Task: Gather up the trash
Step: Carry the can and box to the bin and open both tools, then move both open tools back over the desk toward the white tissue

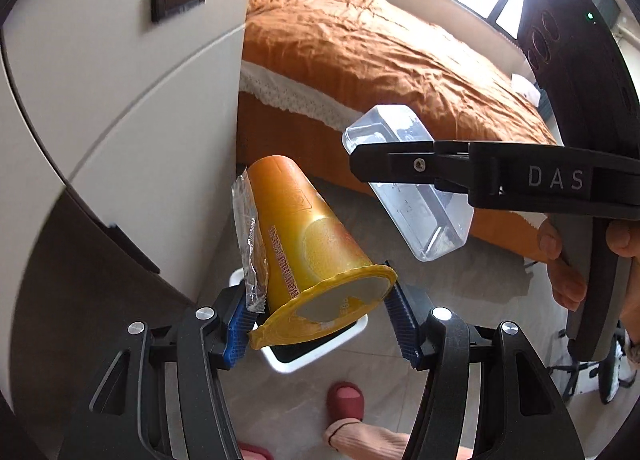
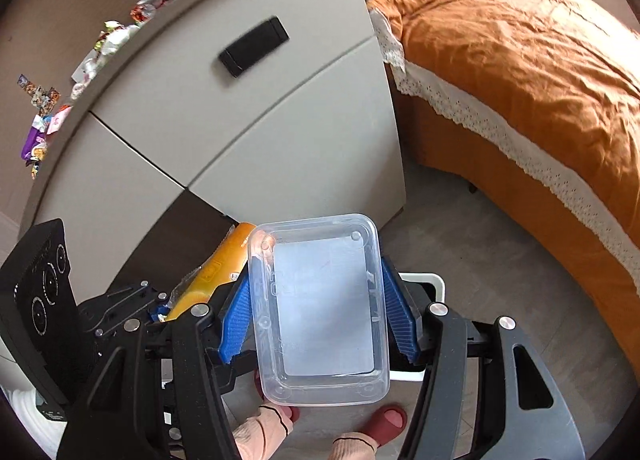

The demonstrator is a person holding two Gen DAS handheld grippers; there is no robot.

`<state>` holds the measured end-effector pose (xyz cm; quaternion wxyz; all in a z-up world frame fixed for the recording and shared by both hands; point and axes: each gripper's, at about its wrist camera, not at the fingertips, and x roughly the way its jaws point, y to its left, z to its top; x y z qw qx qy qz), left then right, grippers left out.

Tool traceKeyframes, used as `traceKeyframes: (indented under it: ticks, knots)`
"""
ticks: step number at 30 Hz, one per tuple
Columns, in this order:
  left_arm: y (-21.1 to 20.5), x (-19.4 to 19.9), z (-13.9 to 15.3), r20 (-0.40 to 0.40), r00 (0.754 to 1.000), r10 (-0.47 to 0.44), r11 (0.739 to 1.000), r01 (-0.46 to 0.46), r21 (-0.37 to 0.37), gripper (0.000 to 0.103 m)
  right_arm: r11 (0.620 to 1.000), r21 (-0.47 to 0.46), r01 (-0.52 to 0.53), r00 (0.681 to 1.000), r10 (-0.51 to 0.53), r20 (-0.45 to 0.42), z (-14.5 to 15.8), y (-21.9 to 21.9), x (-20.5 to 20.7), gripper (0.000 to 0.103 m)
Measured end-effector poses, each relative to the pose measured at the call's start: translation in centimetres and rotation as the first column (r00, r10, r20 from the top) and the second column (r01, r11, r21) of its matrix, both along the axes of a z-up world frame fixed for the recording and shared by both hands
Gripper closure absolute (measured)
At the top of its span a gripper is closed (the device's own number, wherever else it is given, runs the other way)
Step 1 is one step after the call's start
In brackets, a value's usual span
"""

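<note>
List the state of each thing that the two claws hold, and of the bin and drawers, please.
Orange cup: tilted, foil lid torn, clamped in left claw.
Clear container: empty, lidless, clamped in right claw.
White bin: open, below cup.
Drawers: closed.

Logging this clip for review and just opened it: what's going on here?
A person is clearing up a bedroom with a handheld gripper in each hand. The left gripper is clamped on an orange drink cup, held rim toward the camera, with a clear wrapper against its side. The right gripper grips a clear plastic container. Both hang above a white bin on the floor beside the bed. More wrappers lie on the cabinet top.
</note>
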<state>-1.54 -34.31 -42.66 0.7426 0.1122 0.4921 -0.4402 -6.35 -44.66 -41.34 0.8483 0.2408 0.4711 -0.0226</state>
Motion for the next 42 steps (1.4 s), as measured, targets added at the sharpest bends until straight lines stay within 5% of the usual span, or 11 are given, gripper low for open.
traceKeyframes:
  ticks: [8,9,10,11,18,28,42]
  knots:
    - [-2.6,0.2,-11.1,-0.073,0.997,0.01,0.997,-0.004,0.077,0.043,0.996,0.084,-0.014,0.999,0.018,-0.051,-11.1,-0.7,1.3,0.041]
    - [-2.9,0.0,-12.0,-0.082,0.997,0.01,0.996,-0.003,0.09,0.04,0.996,0.089,-0.019,0.998,0.024,-0.065,-12.3,-0.8,1.4,0.035]
    - [-3.0,0.0,-13.0,-0.09,0.996,0.012,0.995,-0.003,0.1,0.022,0.997,0.079,-0.01,0.997,0.016,-0.073,-13.3,-0.8,1.4,0.013]
    - [-3.1,0.0,-14.2,-0.091,0.996,0.017,0.994,-0.007,0.111,0.007,0.998,0.068,0.003,0.997,0.003,-0.076,-14.1,-0.9,1.2,0.004]
    - [-2.6,-0.2,-16.8,-0.074,0.997,0.031,0.988,-0.02,0.151,0.006,0.999,0.042,-0.007,0.989,0.014,-0.15,-17.7,-1.0,0.9,0.004]
    - [-1.7,0.1,-15.1,-0.059,0.997,0.046,0.99,-0.038,0.135,0.005,1.0,0.019,0.004,0.99,-0.001,-0.144,-15.6,-0.4,1.8,0.004]
    - [-0.2,0.1,-4.3,0.013,0.999,0.042,0.998,-0.043,0.039,0.005,0.998,-0.063,0.027,0.997,-0.031,-0.068,-4.3,0.9,1.0,0.004]
